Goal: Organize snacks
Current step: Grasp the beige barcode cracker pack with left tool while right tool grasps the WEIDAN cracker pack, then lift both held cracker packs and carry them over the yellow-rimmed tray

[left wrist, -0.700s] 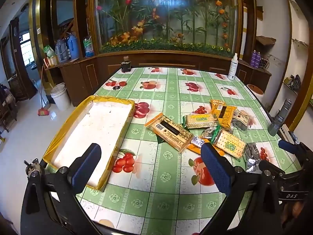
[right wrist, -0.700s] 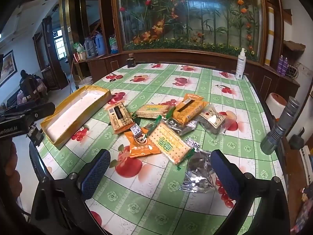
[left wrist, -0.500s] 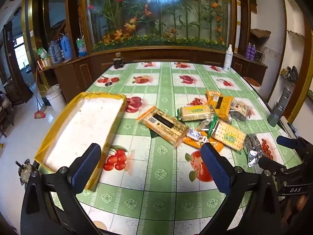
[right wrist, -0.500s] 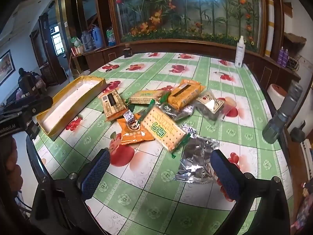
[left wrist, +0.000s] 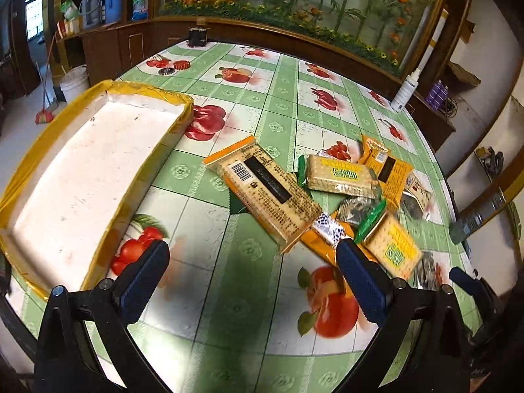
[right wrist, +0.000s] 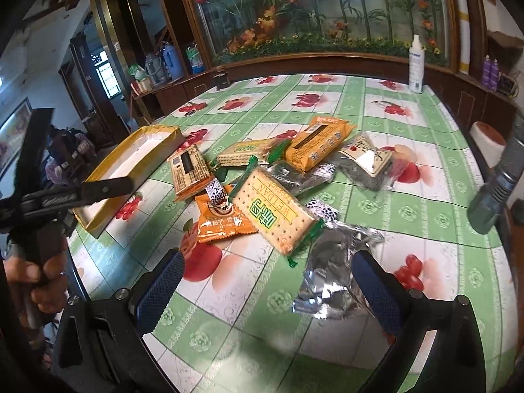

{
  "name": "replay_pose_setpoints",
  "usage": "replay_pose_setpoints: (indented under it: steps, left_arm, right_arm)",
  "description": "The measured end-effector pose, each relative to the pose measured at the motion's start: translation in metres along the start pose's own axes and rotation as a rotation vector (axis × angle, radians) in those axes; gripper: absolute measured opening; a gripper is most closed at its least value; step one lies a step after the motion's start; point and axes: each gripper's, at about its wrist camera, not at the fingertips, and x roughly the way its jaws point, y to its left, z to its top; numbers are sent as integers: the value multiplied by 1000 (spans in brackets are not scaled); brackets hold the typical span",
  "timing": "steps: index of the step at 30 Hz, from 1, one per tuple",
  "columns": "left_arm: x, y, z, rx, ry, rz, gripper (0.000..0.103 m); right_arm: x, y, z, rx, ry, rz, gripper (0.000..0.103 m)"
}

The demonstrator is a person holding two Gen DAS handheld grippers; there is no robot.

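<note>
A pile of snack packets lies on the green fruit-print tablecloth. A long cracker pack with a barcode (left wrist: 267,193) is nearest the yellow-rimmed white tray (left wrist: 88,160), which is empty. My left gripper (left wrist: 250,276) is open and empty, just in front of that pack. My right gripper (right wrist: 267,283) is open and empty, just short of a green-trimmed cracker pack (right wrist: 273,211), an orange sachet (right wrist: 219,222) and a silver foil bag (right wrist: 330,271). The tray (right wrist: 131,163) shows at the left in the right wrist view.
A white spray bottle (right wrist: 416,65) stands at the table's far edge, a small dark jar (left wrist: 198,36) at the far left. A grey metal cylinder (right wrist: 497,186) sticks up at the right edge. Wooden cabinets ring the table. The left gripper's handle (right wrist: 65,196) shows at left.
Both grippers have moved forward and lower toward the snack pile, so the packets look larger. Both stay open. No snack has moved.
</note>
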Motion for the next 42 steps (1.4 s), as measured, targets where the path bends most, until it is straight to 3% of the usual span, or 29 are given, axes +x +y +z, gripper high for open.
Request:
replay_pose_setpoints:
  steps: [9,12,16,19,20,22,25,27,29,37,40,42]
  left_arm:
    - [68,-8,25,-119,104,73,102]
    - [85,-2,30,-145,144,59,102]
    - [89,-6,31,-82,138,63,102]
    - [88,-5,28,-32,129,63,102]
    - [87,-5,27,-17,126,58,100]
    - [83,-4,24,10,120,46,95]
    - [77,-3,21,55,110,48,77]
    - [73,-3,16,88,99,60,60]
    - [70,-1,13,107,92,61,57]
    - [58,8,2,125,89,44,54]
    - [53,9,-3,148,105,45,54]
    - [50,10,-6,155,108,68,61]
  right_arm:
    - [43,8,29,-164,68,-32,99]
    - [57,16,30,-225,95,-53,97]
    - [74,14,27,-254,154,-71,88]
    - [86,11,26,-253,177,-77,76]
    - [88,10,26,-253,183,-81,70]
    - [88,10,25,-250,169,-78,69]
    - [86,11,25,-243,165,-67,63]
    - [86,12,24,-240,167,-61,60]
    - [86,13,24,-234,165,-51,56]
    - [78,24,18,-222,158,-37,50]
    - [77,27,16,-224,171,-47,51]
    - [74,33,14,-247,159,-92,57]
